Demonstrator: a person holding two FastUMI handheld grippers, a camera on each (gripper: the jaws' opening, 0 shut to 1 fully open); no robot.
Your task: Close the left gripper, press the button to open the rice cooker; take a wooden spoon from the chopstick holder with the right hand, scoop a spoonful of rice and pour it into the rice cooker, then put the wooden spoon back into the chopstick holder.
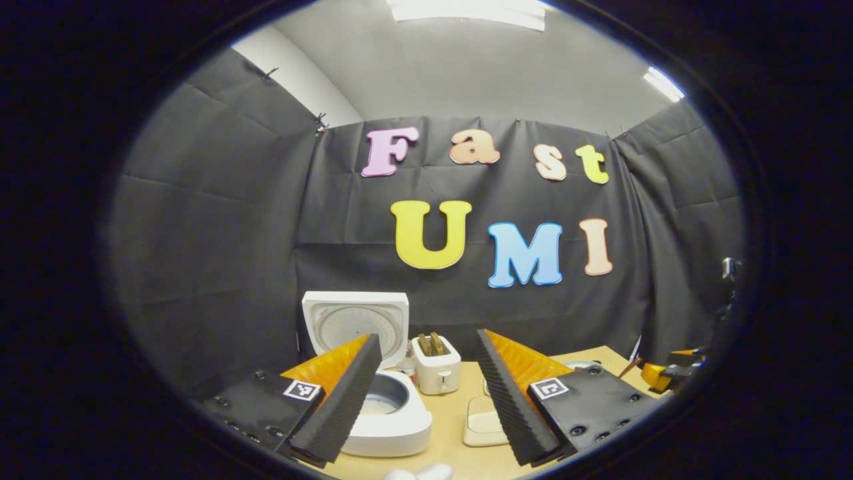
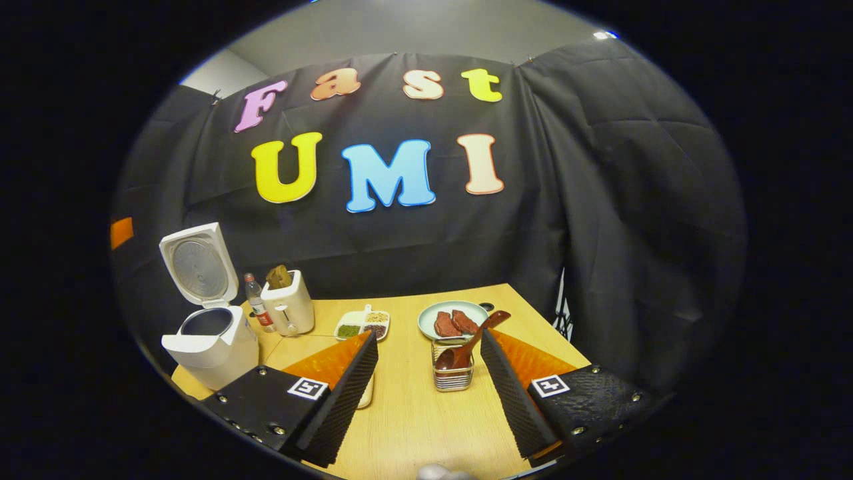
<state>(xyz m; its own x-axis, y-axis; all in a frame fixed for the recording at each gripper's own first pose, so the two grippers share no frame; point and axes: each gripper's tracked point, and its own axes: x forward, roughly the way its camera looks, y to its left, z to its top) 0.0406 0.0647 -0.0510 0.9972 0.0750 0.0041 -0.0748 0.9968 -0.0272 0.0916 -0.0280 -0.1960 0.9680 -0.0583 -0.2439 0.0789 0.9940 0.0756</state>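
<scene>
The white rice cooker stands open with its lid raised, just behind my left gripper's left finger. My left gripper is open and holds nothing. In the right gripper view the rice cooker sits at the table's left edge. A wire chopstick holder stands a little ahead of my right gripper, between the lines of its fingers. A dark wooden spoon rests in it, handle leaning right. My right gripper is open and apart from the spoon. A pale dish is partly hidden under its left finger.
A white toaster and a small bottle stand beside the cooker. Farther back lie a divided dish of grains and a plate with meat. A cream tray lies by the left gripper. The wooden table ends near the cloth wall.
</scene>
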